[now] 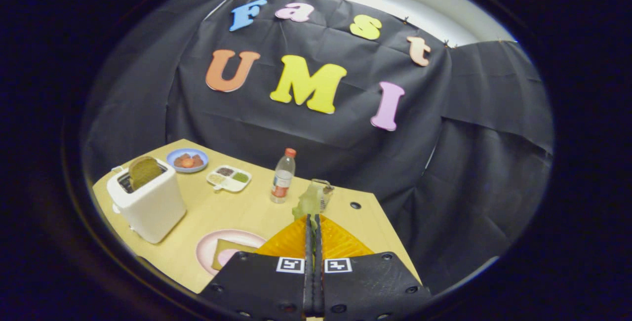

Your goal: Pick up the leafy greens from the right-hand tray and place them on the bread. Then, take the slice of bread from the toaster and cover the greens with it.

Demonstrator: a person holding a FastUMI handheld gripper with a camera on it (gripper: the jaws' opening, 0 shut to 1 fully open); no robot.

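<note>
My jaws are pressed together on the greens, which stick up just past the fingertips, lifted over the orange tray near the tabletop's right edge. Bread on pink plate sits just left of the jaws, w/ bare wood btwn it and the toaster; a slice stands in its slot. Bottle and small glass container beyond the greens, near the far edge.

Bottle, blue plate, divided dish on table.
</note>
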